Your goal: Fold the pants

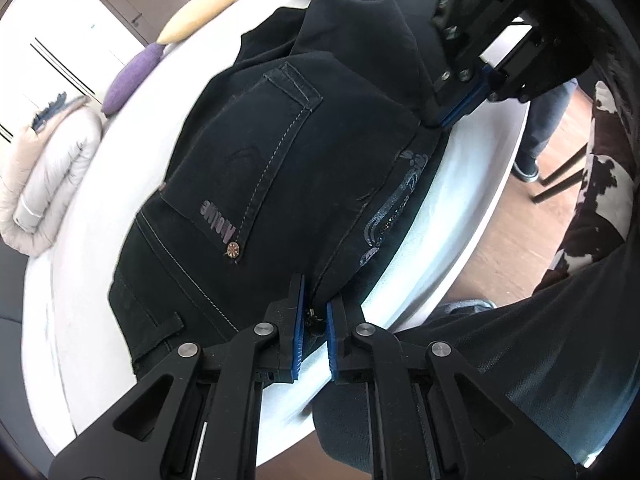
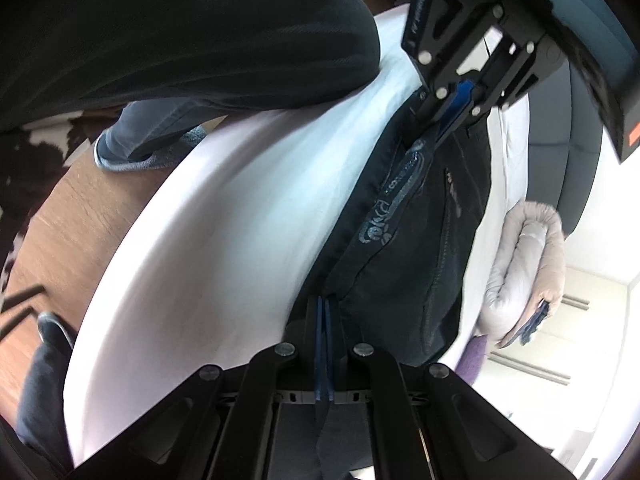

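My left gripper [image 1: 316,312] sits closest to the lens, its blue pads a little apart with the edge of the black jeans [image 1: 280,168] caught between them. The jeans lie bunched on the white bed [image 1: 460,200], back pocket [image 1: 256,160] up, near the bed's edge. My right gripper [image 2: 324,308] is pressed tight on the same edge of the jeans; a rolled puffer jacket [image 1: 44,176] lies further back on the bed.

Black pants [image 1: 280,184], pale stitching, grey swirl print. White bed [image 1: 452,216]. Purple cushion [image 1: 134,76], cream cushion [image 1: 202,12]. Beige puffer jacket [image 1: 48,172]. Blue gripper pads [image 1: 298,340].
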Motion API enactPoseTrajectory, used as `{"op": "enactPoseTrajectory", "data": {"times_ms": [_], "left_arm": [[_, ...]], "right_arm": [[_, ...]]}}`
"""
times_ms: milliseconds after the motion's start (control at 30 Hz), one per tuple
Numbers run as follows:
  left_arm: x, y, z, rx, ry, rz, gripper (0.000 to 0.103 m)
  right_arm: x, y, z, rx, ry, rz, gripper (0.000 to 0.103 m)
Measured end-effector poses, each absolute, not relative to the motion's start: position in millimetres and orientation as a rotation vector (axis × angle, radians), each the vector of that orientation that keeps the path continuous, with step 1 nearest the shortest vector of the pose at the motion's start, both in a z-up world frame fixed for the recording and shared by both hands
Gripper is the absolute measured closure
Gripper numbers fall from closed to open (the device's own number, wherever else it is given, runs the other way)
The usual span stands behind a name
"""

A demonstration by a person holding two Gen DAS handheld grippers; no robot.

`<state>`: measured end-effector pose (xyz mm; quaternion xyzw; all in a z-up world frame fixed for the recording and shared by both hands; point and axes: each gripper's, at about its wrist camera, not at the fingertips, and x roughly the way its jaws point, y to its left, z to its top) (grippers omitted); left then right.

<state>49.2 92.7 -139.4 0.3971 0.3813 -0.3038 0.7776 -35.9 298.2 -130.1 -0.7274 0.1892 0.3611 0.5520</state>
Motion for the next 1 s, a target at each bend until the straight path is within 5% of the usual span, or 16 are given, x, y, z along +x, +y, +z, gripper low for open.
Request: {"op": "enactPoseTrajectory", "data": {"times_ms": [367,567,600,667,733,867,1000], "left_arm": [[61.8,114.5,-66.7,0.532,0.856,-0.663,0.087],[108.6,75.2,-120.4,0.279,1.025,-0.602,0.087],[114.5,72.3,-136.7,0.248,1.078,-0.576,0.087],[117.8,69.9,-148.2,0.198,1.082,-0.531,0.087],[121.4,71.8,-147.8,0.150,1.101,-0.512,0.087],[129.1,70.4,-149.8,0.125,1.126,-0.498,0.087],[137.6,66.3,-151.2,0.108,1.143,-0.482,0.087]], "right_arm": [[-31.8,295.8,-128.7,-1.570,0.473,0.810,0.098],[-34.6,291.7,-127.5,-1.490,0.448,0.760,0.098],[-34.7,290.3,-125.4,-1.461,0.450,0.746,0.096],[-31.6,285.1,-113.9,-1.364,0.459,0.692,0.076],[-16.5,266.0,-78.9,-1.076,0.527,0.674,0.032],[49.4,177.1,-20.2,-0.369,0.713,0.572,0.028],[122.8,29.1,-6.3,0.314,0.782,0.395,0.039]]}}
